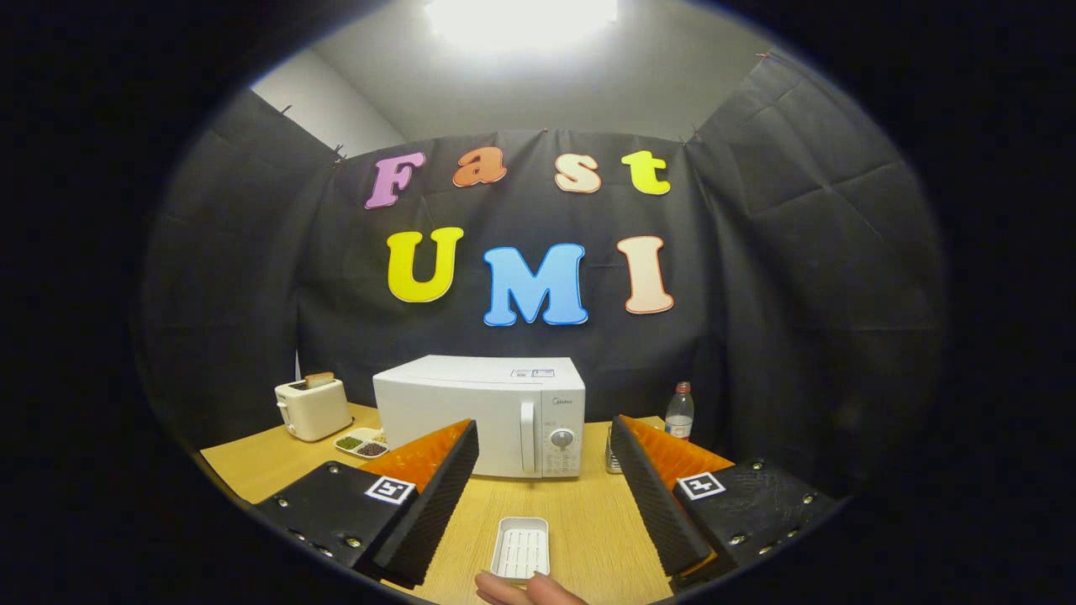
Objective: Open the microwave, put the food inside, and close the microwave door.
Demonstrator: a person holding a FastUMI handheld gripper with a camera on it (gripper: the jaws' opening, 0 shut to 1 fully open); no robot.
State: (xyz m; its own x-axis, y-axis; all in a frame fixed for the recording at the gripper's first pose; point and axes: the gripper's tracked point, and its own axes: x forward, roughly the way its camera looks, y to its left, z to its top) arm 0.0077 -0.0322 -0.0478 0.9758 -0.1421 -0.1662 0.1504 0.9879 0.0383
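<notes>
Your gripper (545, 483) hangs with fingers spread wide, holding nothing — the microwave (481, 413) stands shut straight ahead, its upright handle (527, 435) facing you.

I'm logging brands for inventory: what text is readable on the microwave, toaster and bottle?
microwave: mark above the dial and stickers on top, too small to read.
toaster: none seen.
bottle: label too blurred.
gripper, fingers open toward the microwave: square markers, no words.
</notes>
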